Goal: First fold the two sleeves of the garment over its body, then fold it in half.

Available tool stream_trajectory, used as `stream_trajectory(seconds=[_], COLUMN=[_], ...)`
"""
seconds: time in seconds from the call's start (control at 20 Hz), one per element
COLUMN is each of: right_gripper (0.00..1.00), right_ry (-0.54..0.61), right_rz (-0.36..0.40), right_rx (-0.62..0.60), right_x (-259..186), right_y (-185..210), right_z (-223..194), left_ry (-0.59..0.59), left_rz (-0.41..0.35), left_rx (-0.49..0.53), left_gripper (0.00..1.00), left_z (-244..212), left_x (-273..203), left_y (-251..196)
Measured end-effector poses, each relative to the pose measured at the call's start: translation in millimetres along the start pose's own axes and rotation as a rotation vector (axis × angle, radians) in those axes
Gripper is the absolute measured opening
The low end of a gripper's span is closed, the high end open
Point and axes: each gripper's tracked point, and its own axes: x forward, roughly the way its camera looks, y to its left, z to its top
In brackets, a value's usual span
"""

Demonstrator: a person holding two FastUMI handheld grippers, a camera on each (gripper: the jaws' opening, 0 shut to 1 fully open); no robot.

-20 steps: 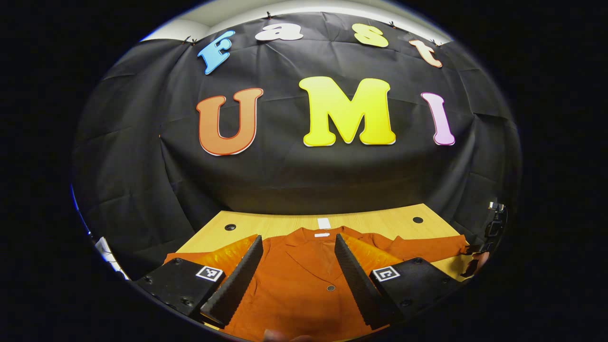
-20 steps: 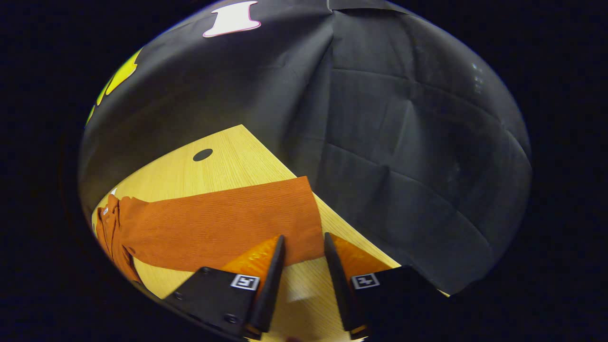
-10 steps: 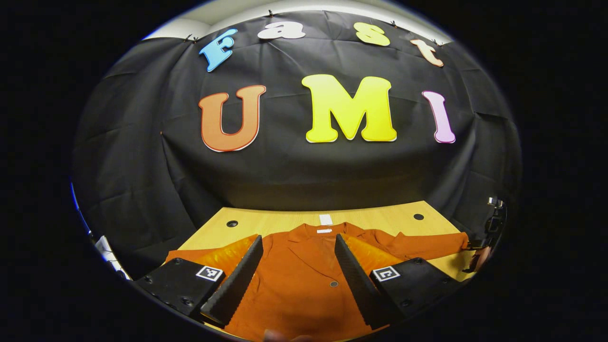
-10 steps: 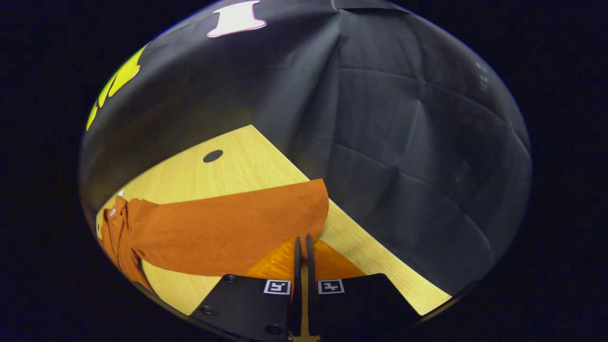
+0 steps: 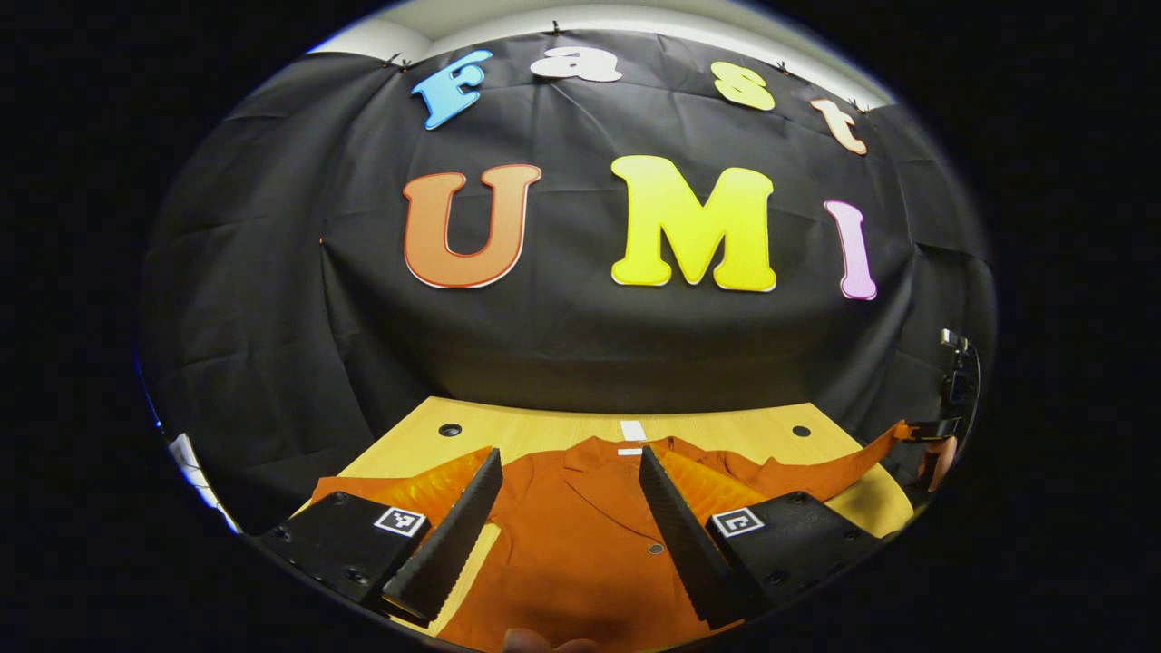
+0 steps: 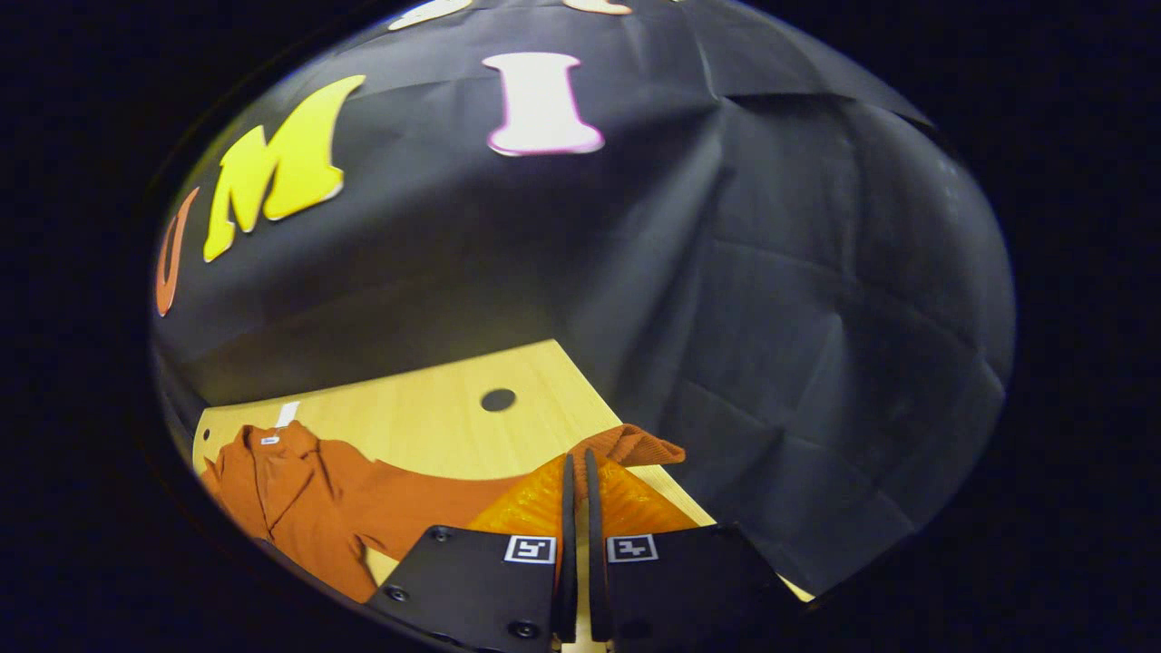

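Orange button-front garment (image 5: pixel 580 535) lies face up on the light wood surface (image 5: pixel 544 431), collar toward the black cloth wall, white neck label (image 5: pixel 629 451) at the collar. A small white tag (image 5: pixel 632 429) sits on the surface just beyond the collar. One dark button (image 5: pixel 655 549) shows on the front placket.

Left tool (image 5: pixel 570 517) hangs over the garment body, fingers spread wide apart, nothing between them; orange cloth visible in the gap. Cannot tell if the fingertips touch the fabric.

Right tool (image 6: pixel 576 508) has its fingers pressed together on the cuff end of the garment's right sleeve (image 6: pixel 626 446). The cuff bunches up just past the fingertips and sits raised off the surface. In the left gripper view that sleeve (image 5: pixel 816 467) runs from the shoulder up and out to the right edge, lifted clear of the wood, ending at the far-off right tool (image 5: pixel 934 431) with a hand (image 5: pixel 936 458) partly seen behind it.

In the right gripper view the sleeve stretches from the cuff back to the garment body (image 6: pixel 290 499) at lower left. Two dark round holes in the surface near its far edge (image 5: pixel 449 430) (image 5: pixel 800 431). Left sleeve mostly hidden behind the left tool's finger.
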Motion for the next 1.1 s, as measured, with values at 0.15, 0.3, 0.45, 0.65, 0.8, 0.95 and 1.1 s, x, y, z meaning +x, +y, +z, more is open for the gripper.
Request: stream_trajectory(seconds=[0.15, 0.3, 0.45, 0.65, 0.8, 0.95, 1.1], right_gripper=[0.06, 0.06, 0.06, 0.06, 0.06, 0.06, 0.06], right_ry=[-0.083, -0.122, -0.159, -0.142, -0.128, -0.079, -0.009], right_rz=[0.104, 0.198, 0.278, 0.396, 0.44, 0.463, 0.473], right_rx=[-0.093, -0.123, -0.168, -0.227, -0.239, -0.232, -0.223], right_x=[-12.5, -27.3, -45.9, -69.4, -77.3, -80.4, -83.6], right_y=[70.6, 149.9, 221.7, 320.9, 394.4, 458.9, 509.0], right_z=[51.7, 90.3, 108.5, 93.4, 66.4, 18.7, -39.7], left_ry=[-0.028, -0.033, -0.059, -0.076, -0.082, -0.061, -0.042], left_rz=[0.016, 0.055, 0.1, 0.158, 0.206, 0.235, 0.26], left_rx=[-0.039, -0.084, -0.12, -0.136, -0.145, -0.163, -0.167], left_gripper=[0.98, 0.98, 0.98, 0.98, 0.98, 0.98, 0.98], left_z=[2.7, -3.4, -3.8, -6.3, -9.5, -18.6, -23.5], left_x=[-2.3, -6.0, -14.1, -30.8, -49.4, -67.7, -84.5], left_y=[30.4, 69.3, 108.0, 164.2, 202.1, 230.1, 252.5])
